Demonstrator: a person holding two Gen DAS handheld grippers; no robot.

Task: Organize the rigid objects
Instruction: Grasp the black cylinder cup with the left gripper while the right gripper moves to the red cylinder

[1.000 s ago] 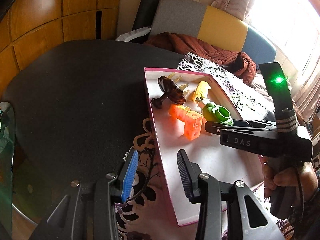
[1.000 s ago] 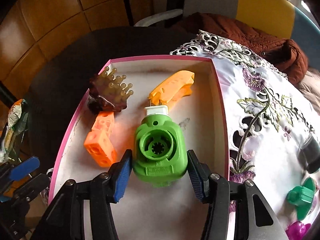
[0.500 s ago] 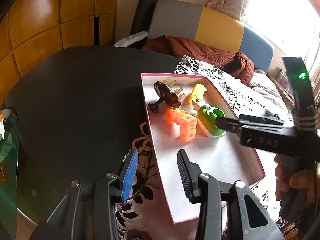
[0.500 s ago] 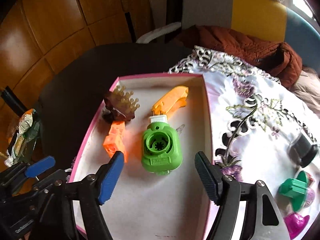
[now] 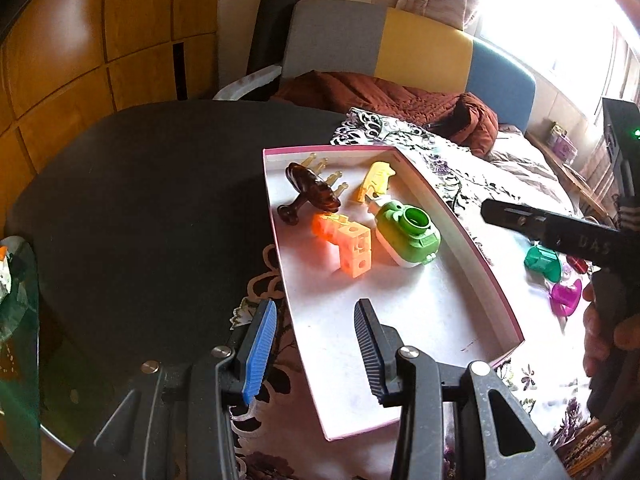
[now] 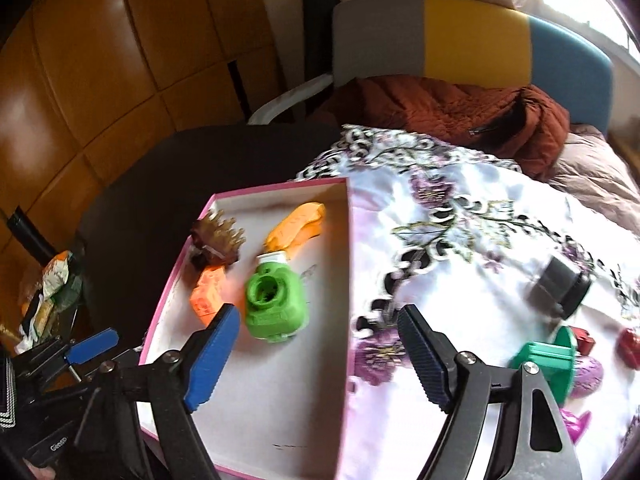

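A pink-edged white box lies on the flowered cloth. In it lie a green toy camera, an orange block piece, a brown spiky brush and a yellow-orange piece. My left gripper is open and empty over the box's near left edge. My right gripper is open and empty above the box's right wall, back from the green camera. It also shows in the left wrist view.
On the cloth right of the box lie a green spool-like toy, a magenta piece, red pieces and a grey-black cylinder. A dark table lies to the left. A chair with a brown jacket stands behind.
My right gripper has opened, let go of the green camera in the box, and drawn back, up and to the right. My left gripper has stayed open and nearly still.
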